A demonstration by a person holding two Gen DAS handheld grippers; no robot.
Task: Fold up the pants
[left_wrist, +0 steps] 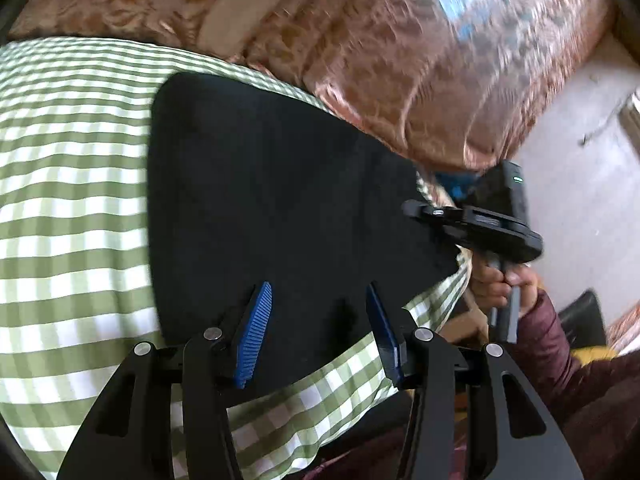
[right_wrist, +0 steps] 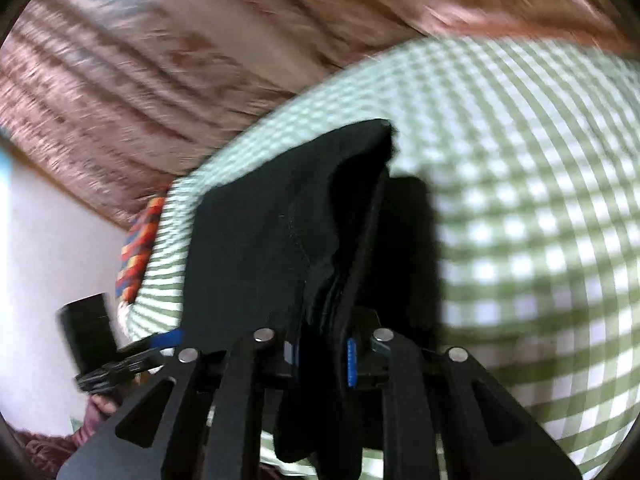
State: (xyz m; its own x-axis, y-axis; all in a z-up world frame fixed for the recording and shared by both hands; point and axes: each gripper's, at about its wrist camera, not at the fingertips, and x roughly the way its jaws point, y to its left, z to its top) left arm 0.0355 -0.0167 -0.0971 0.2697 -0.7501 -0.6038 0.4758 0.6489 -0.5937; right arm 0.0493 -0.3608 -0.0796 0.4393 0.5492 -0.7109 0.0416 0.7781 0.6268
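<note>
The black pants lie flat on a green-and-white checked sheet. My left gripper is open, its blue pads above the near edge of the pants, holding nothing. My right gripper reaches in at the pants' right edge in the left wrist view. In the right wrist view my right gripper is shut on a bunched fold of the black pants, which rises between its blue pads. The view is motion-blurred.
A brown patterned quilt lies beyond the sheet, close to the pants. A pale floor is at the right. The person's maroon sleeve is at the lower right. A striped orange-and-blue cloth shows at the sheet's left edge.
</note>
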